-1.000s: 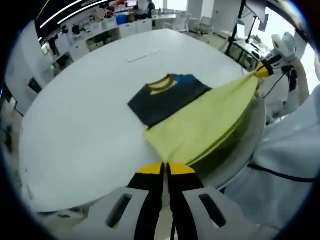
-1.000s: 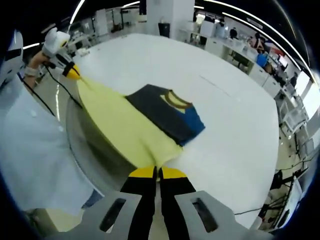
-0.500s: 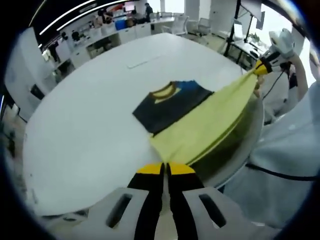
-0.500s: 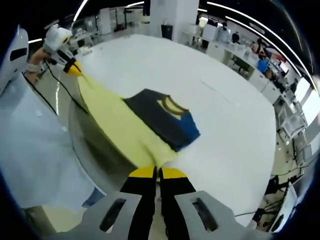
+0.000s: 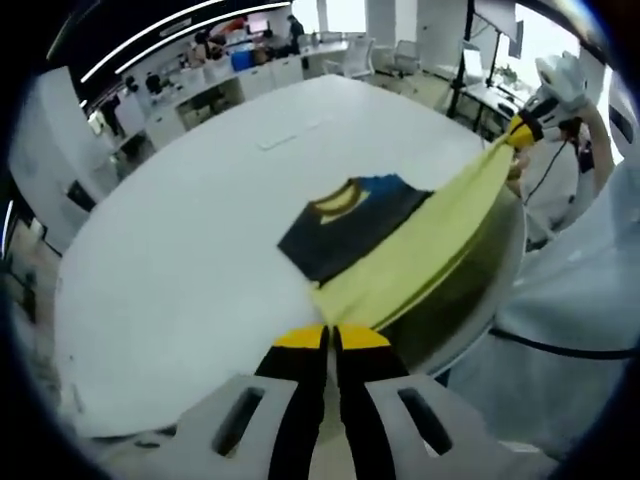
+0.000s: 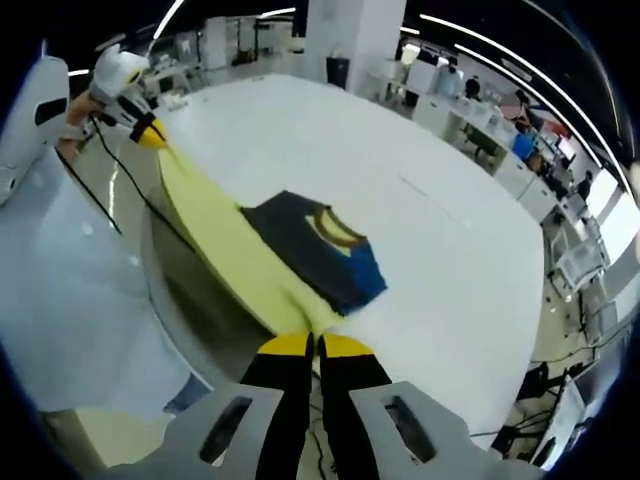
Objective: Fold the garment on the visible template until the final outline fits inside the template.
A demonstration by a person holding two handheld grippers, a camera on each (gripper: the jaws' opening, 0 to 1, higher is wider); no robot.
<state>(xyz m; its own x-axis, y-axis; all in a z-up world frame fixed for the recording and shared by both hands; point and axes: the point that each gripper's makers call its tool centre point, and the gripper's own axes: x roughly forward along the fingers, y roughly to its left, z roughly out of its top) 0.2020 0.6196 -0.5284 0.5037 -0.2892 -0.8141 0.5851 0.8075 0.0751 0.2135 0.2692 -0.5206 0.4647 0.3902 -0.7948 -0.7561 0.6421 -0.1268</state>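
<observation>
The left hand-held gripper [image 5: 331, 338] and right hand-held gripper [image 6: 312, 345] each pinch a corner of the shirt's [image 5: 395, 250] yellow hem, jaws pressed together, stretching it taut off the worktop [image 5: 180, 230] edge. The dark collar end lies on the worktop. For a clean fold, I'd keep the tension even and carry both corners forward together.

No text, label, brand, number or sign can be read in either view.
</observation>
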